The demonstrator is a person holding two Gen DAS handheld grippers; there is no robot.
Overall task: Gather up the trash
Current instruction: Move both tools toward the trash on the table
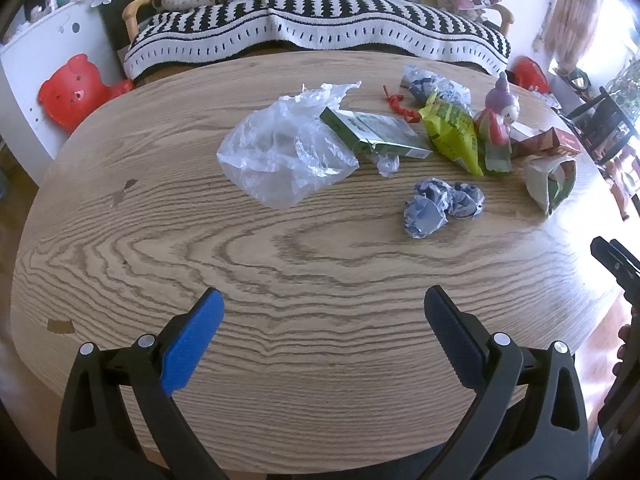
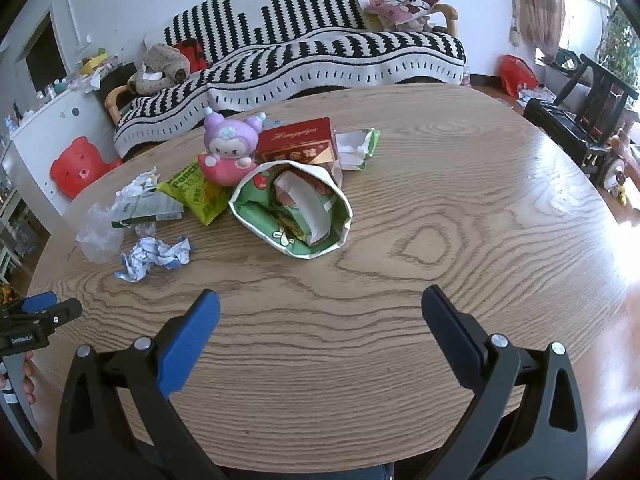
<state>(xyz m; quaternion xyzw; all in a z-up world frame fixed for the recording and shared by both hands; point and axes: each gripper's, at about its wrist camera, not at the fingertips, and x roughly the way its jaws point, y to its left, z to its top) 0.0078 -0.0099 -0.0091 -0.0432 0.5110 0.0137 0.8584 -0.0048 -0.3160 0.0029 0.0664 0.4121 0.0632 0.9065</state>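
Observation:
Trash lies on the far half of the oval wooden table (image 1: 280, 248). In the left wrist view: a clear plastic bag (image 1: 280, 152), a green carton (image 1: 376, 132), a yellow-green snack wrapper (image 1: 454, 132) and crumpled blue-white paper (image 1: 440, 206). In the right wrist view: an open green and white paper bag (image 2: 296, 210) lying on its side, a red box (image 2: 298, 144), the crumpled paper (image 2: 154, 258) and the snack wrapper (image 2: 196, 196). My left gripper (image 1: 324, 304) and right gripper (image 2: 320, 304) are open and empty above the near table edge.
A purple doll (image 2: 230, 148) stands among the trash. A torn green-white packet (image 2: 358, 146) lies behind the red box. A striped sofa (image 2: 312, 52) stands behind the table, a red plastic stool (image 1: 76, 92) to the left, dark chairs (image 2: 592, 108) to the right.

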